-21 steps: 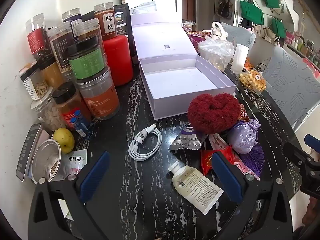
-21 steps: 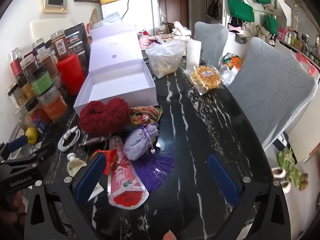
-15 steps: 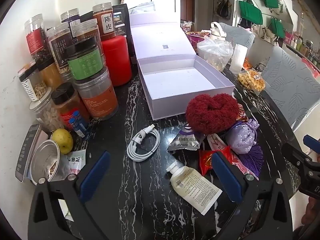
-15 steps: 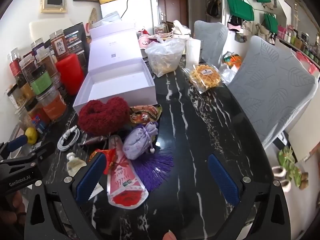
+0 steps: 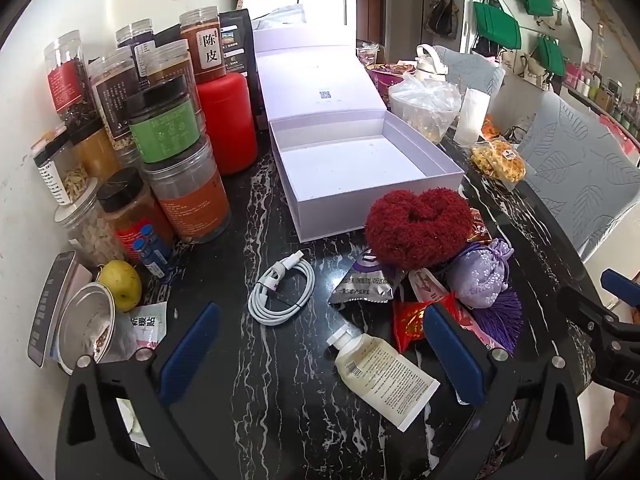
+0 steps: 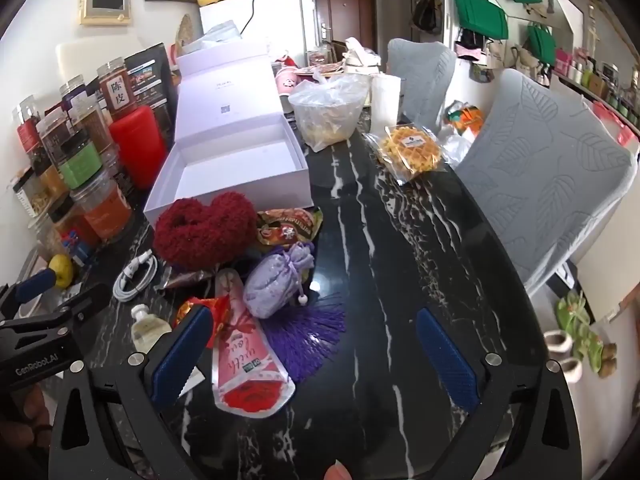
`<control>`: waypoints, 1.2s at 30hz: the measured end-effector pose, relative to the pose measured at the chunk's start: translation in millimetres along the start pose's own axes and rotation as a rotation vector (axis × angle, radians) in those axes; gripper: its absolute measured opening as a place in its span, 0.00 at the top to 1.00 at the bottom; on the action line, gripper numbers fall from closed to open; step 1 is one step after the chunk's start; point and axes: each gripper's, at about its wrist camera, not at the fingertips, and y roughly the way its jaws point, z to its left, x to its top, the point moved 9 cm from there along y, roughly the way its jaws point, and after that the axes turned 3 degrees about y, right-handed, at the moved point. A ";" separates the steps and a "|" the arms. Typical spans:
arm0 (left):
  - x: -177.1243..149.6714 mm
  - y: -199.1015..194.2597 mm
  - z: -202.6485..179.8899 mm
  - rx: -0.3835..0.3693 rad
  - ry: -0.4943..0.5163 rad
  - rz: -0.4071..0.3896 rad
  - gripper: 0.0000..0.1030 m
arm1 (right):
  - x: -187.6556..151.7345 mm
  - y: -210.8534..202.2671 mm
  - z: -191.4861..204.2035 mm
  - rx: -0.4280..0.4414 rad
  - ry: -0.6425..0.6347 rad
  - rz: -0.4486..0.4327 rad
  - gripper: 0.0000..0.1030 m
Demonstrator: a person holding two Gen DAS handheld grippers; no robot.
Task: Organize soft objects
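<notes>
A fluffy dark red heart cushion [image 5: 416,226] [image 6: 204,230] lies on the black marble table just in front of an open white box [image 5: 360,168] [image 6: 232,168] that holds nothing. Beside the cushion rests a lilac drawstring sachet [image 5: 480,272] [image 6: 278,280] with a purple tassel [image 6: 308,336]. A pink pouch [image 6: 244,356], snack packets [image 6: 288,226], a cream tube [image 5: 380,372] and a coiled white cable [image 5: 280,292] lie around them. My left gripper [image 5: 320,354] hovers open over the tube and cable. My right gripper [image 6: 316,360] hangs open above the pouch and tassel.
Stacked jars [image 5: 172,140] and a red canister [image 5: 228,120] line the wall on the left. A yellow fruit [image 5: 120,284] and a tin [image 5: 88,328] sit near the table's front left. Bagged food [image 6: 328,116], a waffle pack [image 6: 412,150] and grey chairs [image 6: 548,184] stand at right.
Both grippers have drifted slightly forward toward the pile; nothing on the table has moved and the fingers stay wide apart.
</notes>
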 end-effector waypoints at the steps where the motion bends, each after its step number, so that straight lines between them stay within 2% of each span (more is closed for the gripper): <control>1: 0.3 0.1 0.0 -0.001 0.001 0.000 0.00 | 0.1 0.0 0.4 0.001 -0.001 0.000 0.00; 36: 0.6 -0.7 1.7 -0.007 -0.008 0.002 0.00 | 1.1 3.4 0.1 0.001 -0.001 0.011 0.00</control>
